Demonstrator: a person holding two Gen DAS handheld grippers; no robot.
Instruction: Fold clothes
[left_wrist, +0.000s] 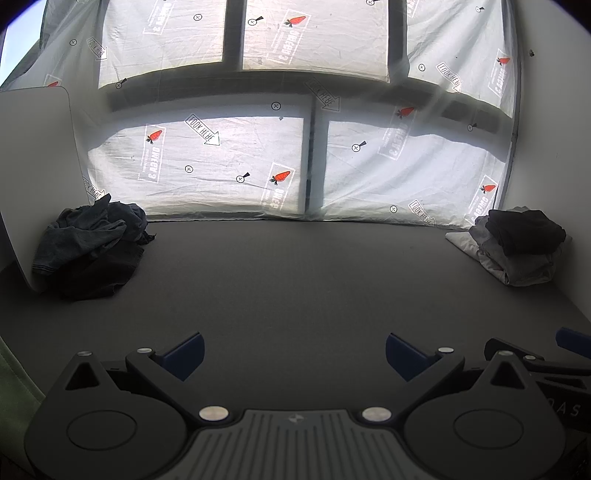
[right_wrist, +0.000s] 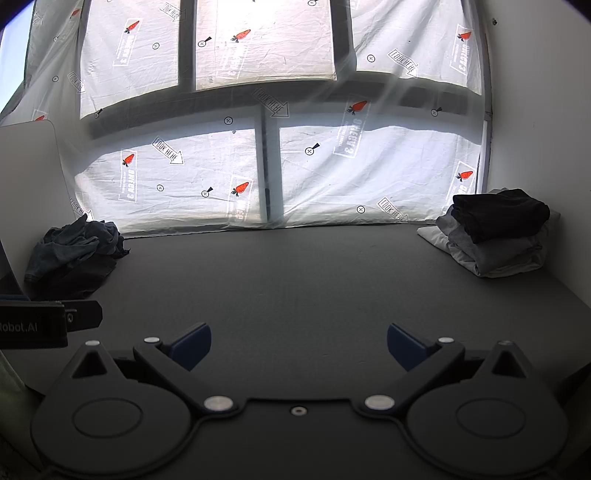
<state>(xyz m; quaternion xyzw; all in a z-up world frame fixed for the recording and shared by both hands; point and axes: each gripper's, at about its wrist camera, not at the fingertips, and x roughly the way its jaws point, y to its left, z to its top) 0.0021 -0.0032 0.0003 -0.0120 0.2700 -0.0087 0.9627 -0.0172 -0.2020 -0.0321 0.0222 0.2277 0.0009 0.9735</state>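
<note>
Both my left tool (left_wrist: 293, 354) and right tool (right_wrist: 299, 345) hung apart, empty, over the bench (left_wrist: 295, 280); crumpled heap (left_wrist: 92, 243) looked soft, limp, best pinched at a top fold.

Crumpled clothes (left_wrist: 92, 243) far left, folded stack (left_wrist: 517, 247) far right.

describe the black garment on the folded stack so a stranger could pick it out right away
Start at the big window covered with printed white sheeting and follow the dark table along it to the far right corner. A neat stack of folded clothes sits there, with the black garment on top. It is the only black piece in that stack; the layers beneath are grey and white.
</note>
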